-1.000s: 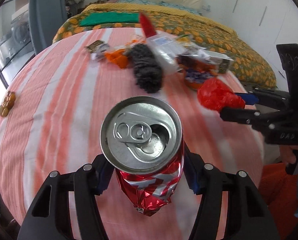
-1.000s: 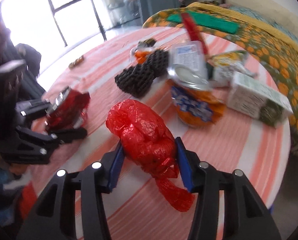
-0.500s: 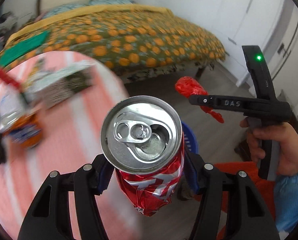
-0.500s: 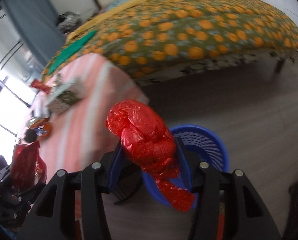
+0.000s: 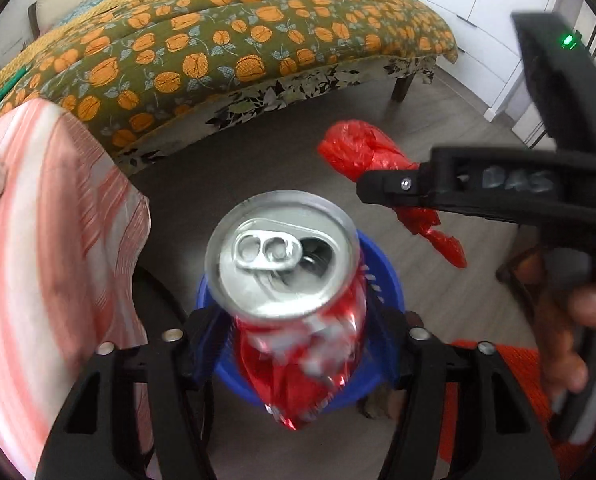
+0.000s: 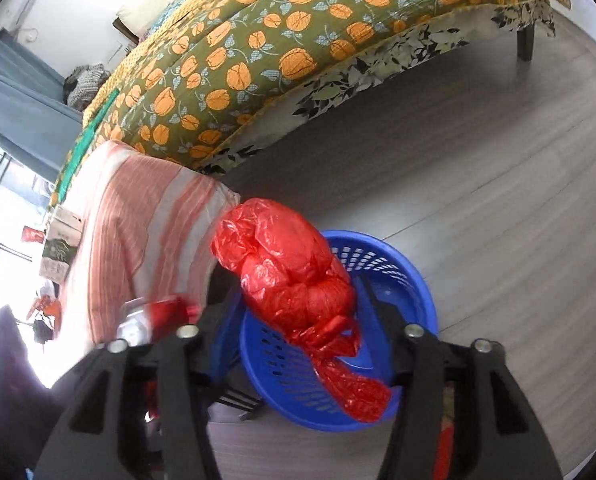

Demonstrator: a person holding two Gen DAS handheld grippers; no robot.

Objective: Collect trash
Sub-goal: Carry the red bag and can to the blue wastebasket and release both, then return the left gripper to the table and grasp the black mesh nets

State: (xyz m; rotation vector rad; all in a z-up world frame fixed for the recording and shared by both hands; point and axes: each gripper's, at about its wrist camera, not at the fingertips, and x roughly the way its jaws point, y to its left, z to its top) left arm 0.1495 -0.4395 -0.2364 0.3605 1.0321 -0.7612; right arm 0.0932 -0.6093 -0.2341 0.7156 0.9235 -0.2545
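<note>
My left wrist camera looks steeply down along my left gripper [image 5: 298,344], very close on the crushed can [image 5: 294,308] filling the centre, with the blue basket [image 5: 386,280] on the floor right under it and my right gripper [image 5: 382,192] entering from the right edge. My right wrist camera also tilts down along its own fingers, rolled so the floor slants, close on the red plastic bag [image 6: 290,280] over the same basket [image 6: 398,280]. Both views share the basket, the striped tablecloth [image 5: 50,240] [image 6: 146,216] at left, the floral bed [image 5: 218,52] [image 6: 298,48] behind, plus each other's load.
</note>
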